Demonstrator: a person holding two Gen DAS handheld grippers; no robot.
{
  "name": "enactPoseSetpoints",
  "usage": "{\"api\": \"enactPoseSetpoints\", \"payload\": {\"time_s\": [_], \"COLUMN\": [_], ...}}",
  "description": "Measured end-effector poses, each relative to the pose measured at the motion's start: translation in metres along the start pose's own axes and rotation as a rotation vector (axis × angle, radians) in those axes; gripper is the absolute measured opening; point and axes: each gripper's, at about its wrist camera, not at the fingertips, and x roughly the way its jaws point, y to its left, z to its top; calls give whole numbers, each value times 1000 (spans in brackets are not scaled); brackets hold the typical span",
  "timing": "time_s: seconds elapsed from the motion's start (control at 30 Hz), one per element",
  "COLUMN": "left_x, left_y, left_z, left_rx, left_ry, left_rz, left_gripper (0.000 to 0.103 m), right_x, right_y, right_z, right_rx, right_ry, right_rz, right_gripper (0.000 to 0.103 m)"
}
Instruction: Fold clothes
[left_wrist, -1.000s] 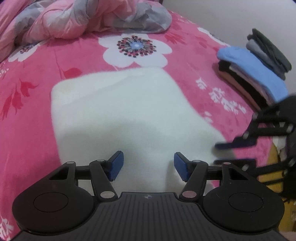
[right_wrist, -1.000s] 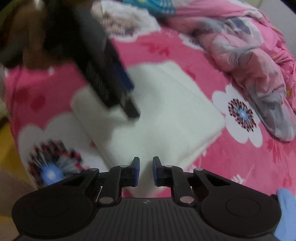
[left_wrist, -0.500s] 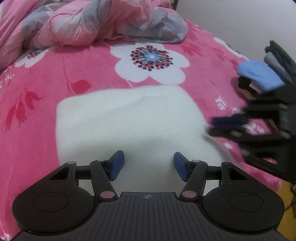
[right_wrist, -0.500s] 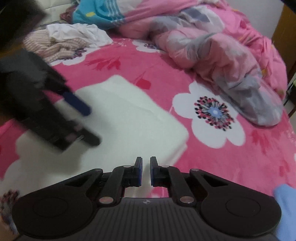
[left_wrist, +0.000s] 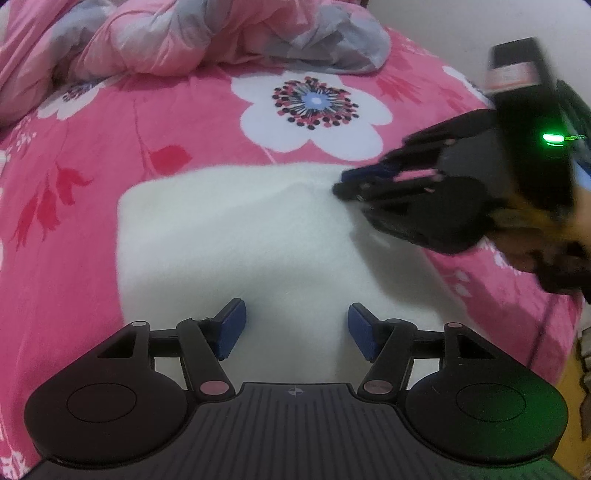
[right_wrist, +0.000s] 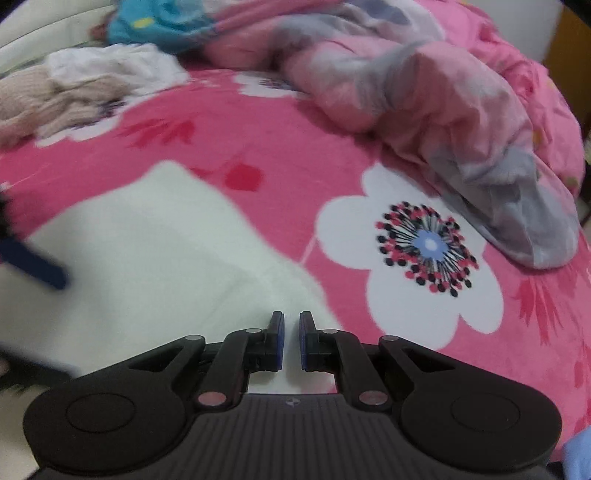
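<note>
A white fleecy garment (left_wrist: 236, 236) lies folded into a flat rectangle on the pink flowered bedspread (left_wrist: 74, 155). My left gripper (left_wrist: 295, 325) hovers over its near edge, jaws opening, the blue pads apart with only the cloth below them and no grip on it. My right gripper (left_wrist: 347, 184) reaches in from the right, tips at the garment's far right corner. In the right wrist view that gripper (right_wrist: 291, 332) is shut with a thin gap and nothing in it, over the corner of the white garment (right_wrist: 147, 258). A blue left finger (right_wrist: 33, 264) shows blurred at the left.
A crumpled pink and grey duvet (left_wrist: 184, 33) lies along the far side of the bed (right_wrist: 443, 110). Unfolded beige and white clothes (right_wrist: 74, 92) are heaped at the far left, with a turquoise piece (right_wrist: 159, 22) behind them. A bit of light blue cloth (right_wrist: 580, 454) shows bottom right.
The right gripper swept from the garment's near right side to its far right corner, rolling as it went. It now hides the stack of folded clothes. The left gripper shifted slightly forward.
</note>
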Motion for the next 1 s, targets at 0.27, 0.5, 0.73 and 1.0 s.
{"api": "enactPoseSetpoints", "payload": {"time_s": [0.27,0.5,0.73,1.0], "left_x": [-11,-9,-4,-3], "left_y": [14,19,20,20], "left_z": [-1,-11,-11,-10], "left_rx": [-110,-120,-107,-85], "left_ry": [85,140,168,181], "left_rz": [99,165,185,186], "left_gripper": [65,70,73,75], "right_x": [-52,-42,-39,-35], "right_y": [-10,6,4,2], "right_z": [2,-10,-8,-20], "right_rx": [147,271,353,403], "right_ry": [-3,135,173,203], "right_rz": [109,175,136,107], "right_gripper": [9,9,9,8]}}
